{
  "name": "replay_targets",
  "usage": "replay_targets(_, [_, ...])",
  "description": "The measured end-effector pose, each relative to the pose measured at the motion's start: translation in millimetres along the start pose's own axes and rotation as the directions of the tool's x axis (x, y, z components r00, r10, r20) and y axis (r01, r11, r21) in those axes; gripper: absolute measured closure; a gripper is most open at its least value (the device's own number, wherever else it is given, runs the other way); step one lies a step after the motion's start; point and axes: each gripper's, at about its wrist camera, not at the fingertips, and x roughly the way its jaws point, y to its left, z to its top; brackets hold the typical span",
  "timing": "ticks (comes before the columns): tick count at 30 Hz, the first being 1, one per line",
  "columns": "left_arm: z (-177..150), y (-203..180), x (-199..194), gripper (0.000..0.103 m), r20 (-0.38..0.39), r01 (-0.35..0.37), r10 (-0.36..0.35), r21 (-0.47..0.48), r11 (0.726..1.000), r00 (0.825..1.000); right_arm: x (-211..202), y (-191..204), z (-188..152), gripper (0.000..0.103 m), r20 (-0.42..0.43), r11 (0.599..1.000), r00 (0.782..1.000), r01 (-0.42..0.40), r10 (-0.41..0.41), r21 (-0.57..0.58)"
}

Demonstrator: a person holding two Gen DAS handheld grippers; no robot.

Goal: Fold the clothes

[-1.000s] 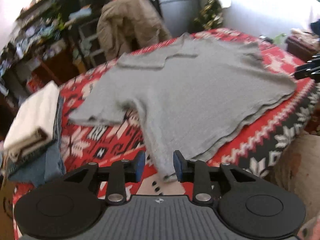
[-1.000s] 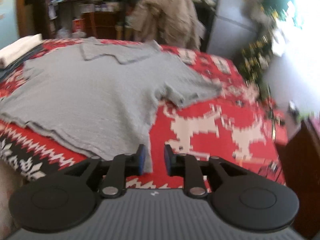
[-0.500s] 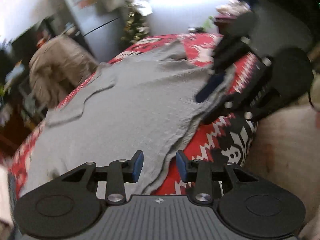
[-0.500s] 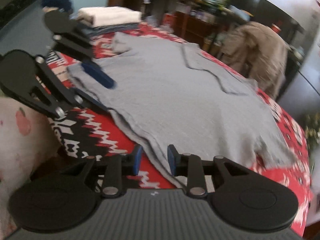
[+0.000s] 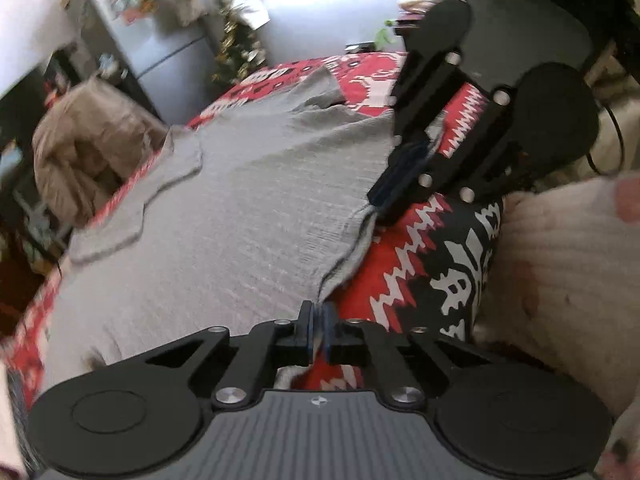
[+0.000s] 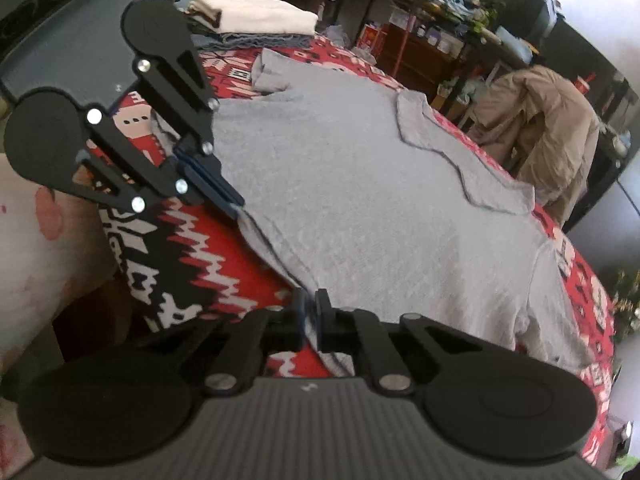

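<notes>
A grey short-sleeved shirt [image 5: 240,208] [image 6: 380,200] lies spread flat on a red, white and black patterned tablecloth [image 5: 420,272] [image 6: 192,248], collar towards the far side. My left gripper [image 5: 317,320] is closing on the shirt's near hem, with the cloth pinched between its blue pads. My right gripper [image 6: 310,308] is closing on the same hem further along, also with fabric between its pads. Each gripper shows in the other's view, gripping the hem edge: the right gripper [image 5: 378,200] and the left gripper [image 6: 236,206].
A folded stack of clothes [image 6: 256,20] sits at the table's far corner. A beige coat [image 5: 88,148] [image 6: 552,128] hangs over a chair behind the table, beside a grey fridge [image 5: 160,48]. The person's pale clothing [image 5: 560,280] presses against the table's near edge.
Both grippers swung round to face each other along the near hem, dropped to it, and went from open to closed with the hem between their pads.
</notes>
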Motion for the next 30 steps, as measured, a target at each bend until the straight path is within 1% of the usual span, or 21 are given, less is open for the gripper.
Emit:
replay_targets(3, [-3,1,-4,0.082,0.004,0.002,-0.002,-0.073,0.997,1.0,-4,-6,-5,0.083,0.011,0.996,1.0,-0.011,0.01,0.086])
replay_targets(4, [-5,2,-7,0.078,0.008,-0.003,0.003,-0.097,0.995,1.0,-6,-8,-7,0.083,0.017,0.993,1.0,-0.013,0.011,0.117])
replay_targets(7, [-6,5,-14,0.077,0.019,-0.017,0.02,-0.163,0.986,1.0,-14,-19,-11,0.076,0.04,0.977,0.999,-0.01,0.001,0.214])
replay_targets(8, [-7,6,-17,0.077,0.023,-0.02,0.025,-0.187,0.982,0.999,-18,-22,-12,0.07,0.05,0.97,0.999,-0.008,-0.005,0.244])
replay_targets(10, [-7,8,-24,0.077,0.036,-0.025,0.034,-0.231,0.973,0.999,-27,-29,-14,0.064,0.065,0.953,0.998,-0.001,-0.02,0.304])
replay_targets(12, [-7,10,-32,0.073,0.051,-0.035,0.05,-0.264,0.964,0.997,-35,-37,-16,0.053,0.079,0.93,0.996,0.004,-0.035,0.367])
replay_targets(13, [-6,12,-35,0.069,0.057,-0.043,0.061,-0.279,0.959,0.996,-39,-40,-17,0.05,0.087,0.919,0.995,0.005,-0.043,0.395])
replay_targets(14, [-6,15,-37,0.066,0.061,-0.051,0.073,-0.298,0.953,0.996,-43,-44,-17,0.042,0.096,0.906,0.994,0.008,-0.054,0.423])
replay_targets(15, [-7,17,-40,0.066,0.062,-0.06,0.084,-0.32,0.945,0.995,-47,-48,-18,0.032,0.108,0.893,0.992,0.011,-0.066,0.449])
replay_targets(16, [-7,20,-43,0.064,0.063,-0.069,0.096,-0.342,0.937,0.993,-51,-51,-19,0.028,0.12,0.883,0.99,0.01,-0.075,0.47])
replay_targets(17, [-8,25,-45,0.061,0.061,-0.076,0.105,-0.371,0.926,0.993,-56,-55,-21,0.02,0.132,0.871,0.988,0.01,-0.085,0.491])
replay_targets(20, [-13,42,-51,0.06,0.045,-0.094,0.129,-0.463,0.882,0.991,-68,-64,-24,0.012,0.158,0.836,0.98,0.012,-0.118,0.548])
replay_targets(22, [-16,53,-56,0.057,0.027,-0.12,0.156,-0.517,0.848,0.987,-72,-70,-25,0.007,0.14,0.818,0.979,0.041,-0.147,0.574])
replay_targets(24, [-19,62,-61,0.052,0.007,-0.159,0.195,-0.55,0.82,0.981,-73,-75,-26,0.001,0.114,0.81,0.978,0.077,-0.176,0.582])
replay_targets(25, [-21,66,-62,0.047,-0.007,-0.183,0.217,-0.564,0.805,0.976,-74,-77,-26,0.001,0.101,0.808,0.977,0.097,-0.19,0.581])
replay_targets(26, [-23,71,-64,0.04,-0.024,-0.213,0.244,-0.579,0.787,0.969,-74,-79,-26,0.001,0.087,0.806,0.975,0.12,-0.207,0.579])
replay_targets(27, [-25,76,-66,0.036,-0.043,-0.245,0.274,-0.595,0.766,0.961,-73,-82,-26,0.001,0.071,0.805,0.971,0.146,-0.227,0.575])
replay_targets(28, [-28,81,-68,0.029,-0.058,-0.27,0.298,-0.606,0.748,0.953,-73,-85,-26,0.001,0.055,0.803,0.968,0.172,-0.246,0.57])
replay_targets(29, [-31,87,-71,0.021,-0.07,-0.291,0.318,-0.616,0.732,0.946,-73,-89,-26,0.001,0.043,0.797,0.963,0.195,-0.266,0.572])
replay_targets(30, [-34,95,-73,0.018,-0.072,-0.293,0.322,-0.632,0.718,0.944,-74,-95,-28,0.001,0.039,0.786,0.96,0.202,-0.276,0.585])
